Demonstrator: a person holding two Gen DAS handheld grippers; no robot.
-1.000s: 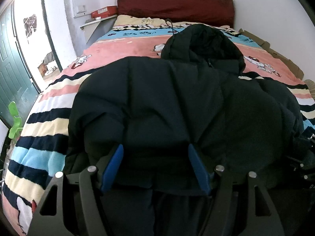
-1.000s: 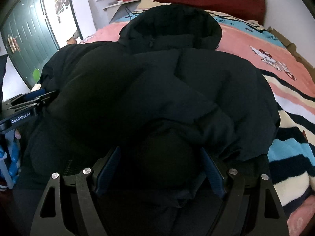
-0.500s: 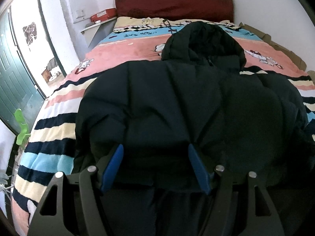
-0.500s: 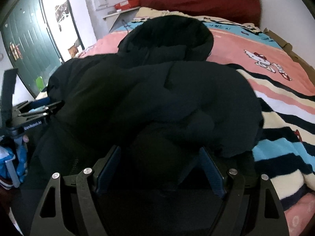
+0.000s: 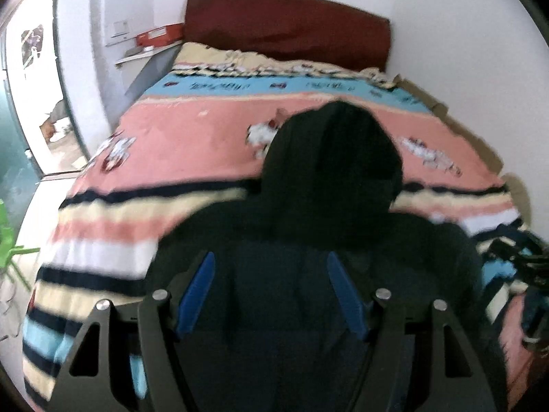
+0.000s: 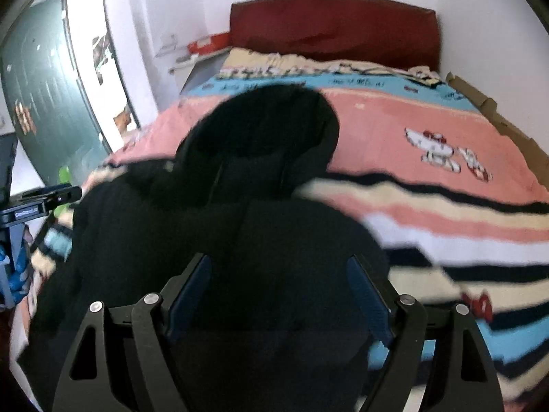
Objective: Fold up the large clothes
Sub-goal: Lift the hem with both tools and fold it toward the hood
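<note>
A large black hooded puffer jacket (image 5: 326, 233) lies on the striped bed blanket, hood (image 5: 333, 151) toward the headboard. It also shows in the right wrist view (image 6: 240, 240). My left gripper (image 5: 271, 267) has its blue pads spread wide with jacket fabric between them; whether they press it I cannot tell. My right gripper (image 6: 278, 271) is likewise spread wide over the jacket's near part. The left gripper shows at the left edge of the right wrist view (image 6: 41, 202). Both views are motion-blurred.
The bed (image 5: 192, 130) has a pink, cream, blue and navy striped blanket and a dark red headboard (image 5: 288, 41). A white shelf with a red box (image 5: 158, 36) is at the left. A green door (image 6: 48, 103) stands left; white wall at the right.
Both grippers have pulled back and risen. The jacket looks smaller and bunched nearer the foot of the bed, with far more blanket exposed around the hood.
</note>
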